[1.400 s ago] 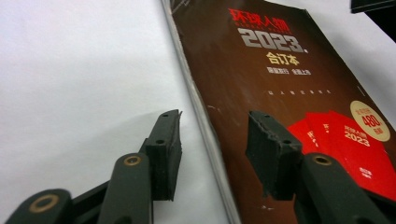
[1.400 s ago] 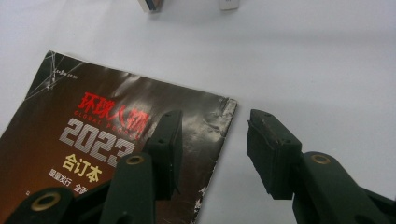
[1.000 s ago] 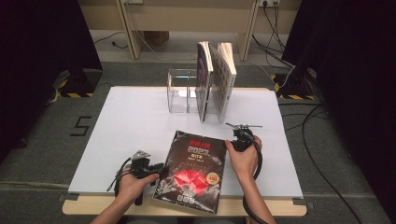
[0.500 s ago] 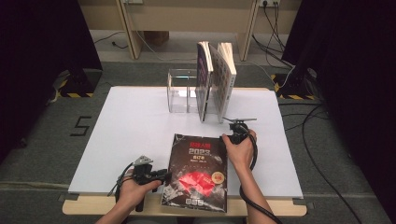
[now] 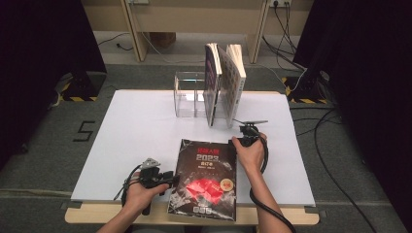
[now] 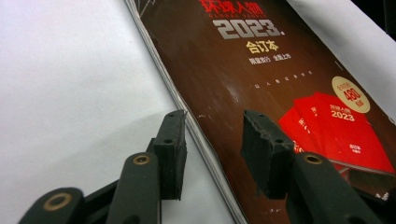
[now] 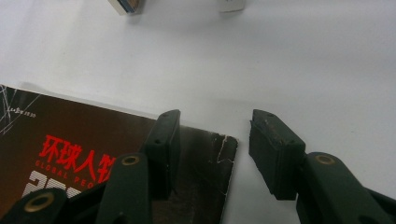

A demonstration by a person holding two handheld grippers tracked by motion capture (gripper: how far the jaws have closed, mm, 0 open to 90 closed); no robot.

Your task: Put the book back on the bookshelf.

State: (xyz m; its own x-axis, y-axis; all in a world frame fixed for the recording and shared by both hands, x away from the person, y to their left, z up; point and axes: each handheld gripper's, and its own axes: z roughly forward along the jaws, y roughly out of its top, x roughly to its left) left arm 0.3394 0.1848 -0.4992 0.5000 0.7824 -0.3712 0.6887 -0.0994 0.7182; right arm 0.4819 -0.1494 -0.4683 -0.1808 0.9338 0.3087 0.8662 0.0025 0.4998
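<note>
A dark magazine (image 5: 206, 182) with red print on its cover lies flat at the near edge of the white table (image 5: 141, 126), its near end reaching just over the table's lip. The left gripper (image 5: 171, 179) sits at the magazine's left edge, near the near corner. In the left gripper view its jaws stand spread, one on either side of the page edge (image 6: 187, 126); they have just been opening, and no pad presses on the paper. How close the right-hand jaw comes to the cover is hard to judge there, since its tip hangs over dark print.

The right gripper (image 5: 241, 141) is at the magazine's far right corner. Its jaws are spread too: in the right gripper view one stands over the cover and the other over bare table beyond the worn corner (image 7: 229, 144), gripping nothing. From above, the person's right hand (image 5: 250, 153) covers most of this gripper.

Farther back stands a clear holder (image 5: 187, 97) with several upright books (image 5: 223, 82) leaning in its right part. The right gripper view cuts these off to mere stubs at its top edge
</note>
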